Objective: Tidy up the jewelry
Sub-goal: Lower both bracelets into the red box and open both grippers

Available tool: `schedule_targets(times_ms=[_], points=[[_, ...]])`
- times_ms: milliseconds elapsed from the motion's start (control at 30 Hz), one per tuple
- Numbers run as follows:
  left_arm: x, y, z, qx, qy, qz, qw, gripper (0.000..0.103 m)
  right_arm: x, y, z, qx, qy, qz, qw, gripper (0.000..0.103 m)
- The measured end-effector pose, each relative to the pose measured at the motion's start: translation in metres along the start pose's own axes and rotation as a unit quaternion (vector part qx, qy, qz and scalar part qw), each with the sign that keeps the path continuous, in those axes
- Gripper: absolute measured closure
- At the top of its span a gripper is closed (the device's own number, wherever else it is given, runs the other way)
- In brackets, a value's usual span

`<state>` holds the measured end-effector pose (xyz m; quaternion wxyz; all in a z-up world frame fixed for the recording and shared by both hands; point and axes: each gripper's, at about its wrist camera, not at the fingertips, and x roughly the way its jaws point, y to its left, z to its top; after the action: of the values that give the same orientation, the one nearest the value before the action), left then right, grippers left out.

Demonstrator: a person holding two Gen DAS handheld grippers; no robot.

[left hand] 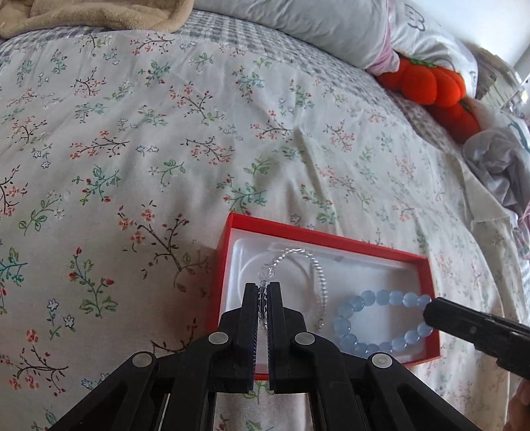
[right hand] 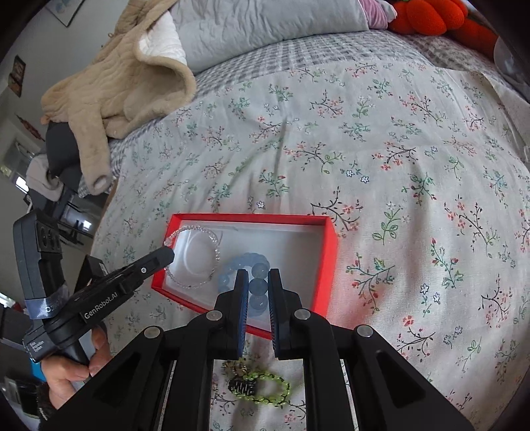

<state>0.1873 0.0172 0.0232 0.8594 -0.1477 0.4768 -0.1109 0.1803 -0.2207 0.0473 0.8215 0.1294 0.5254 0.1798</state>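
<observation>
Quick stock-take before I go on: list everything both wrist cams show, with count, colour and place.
box: 1, red with white lining, open on the bed
clear bracelet: 1, transparent, left part of the box
blue bracelet: 1, pale blue, right part of the box
green bracelet: 1, yellow-green, on the bedspread in front of the box
dark trinket: 1, blackish, beside the green bracelet; kind unclear
bedspread: 1, white with flowers
jacket: 1, beige, bed's far left
pillow: 1, grey, far end
plush: 1, orange, far right
left claw: shut on the clear bracelet
right claw: around the blue bracelet's beads
hand: holding the left claw's handle
</observation>
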Motion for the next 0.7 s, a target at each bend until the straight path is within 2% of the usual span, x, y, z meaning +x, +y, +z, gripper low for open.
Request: schedule_targets(times_ms=[267,333,367,400,467,533,600,633,700], points=[[0.003,-0.012,-0.001,0.031,0.001,0.015,0.9994,0.102,-0.002,-0.011,0.001,-0.006,-0.006,-0.002,1.000,0.088],[0.003,-0.014,-0.002,0.029,0.011,0.020,0.9993,0.088,-0.006,-0.010,0.002,-0.011,-0.009,0.006,1.000,0.076],[0.002,-0.014,-0.002,0.027,0.014,0.024,0.9993,0.076,-0.009,-0.009,0.001,-0.013,-0.011,0.008,1.000,0.068],[-0.001,-0.015,-0.003,0.027,0.013,0.027,0.9992,0.071,-0.012,-0.009,0.001,-0.016,-0.013,0.010,1.000,0.062],[-0.009,-0.017,-0.005,0.031,0.010,0.032,0.9990,0.067,-0.018,-0.006,-0.001,-0.023,-0.017,0.008,1.000,0.060],[-0.017,-0.019,-0.008,0.035,0.009,0.039,0.9986,0.056,-0.024,-0.003,-0.003,-0.026,-0.018,0.005,0.999,0.060],[-0.026,-0.022,-0.013,0.042,0.006,0.052,0.9978,0.037,-0.030,-0.002,-0.006,-0.029,-0.019,0.001,0.999,0.059],[-0.031,-0.023,-0.016,0.047,0.003,0.060,0.9971,0.033,-0.032,0.000,-0.008,-0.031,-0.018,-0.003,0.999,0.058],[-0.038,-0.025,-0.021,0.055,-0.002,0.076,0.9955,0.028,-0.035,0.001,-0.013,-0.033,-0.015,-0.004,0.999,0.050]])
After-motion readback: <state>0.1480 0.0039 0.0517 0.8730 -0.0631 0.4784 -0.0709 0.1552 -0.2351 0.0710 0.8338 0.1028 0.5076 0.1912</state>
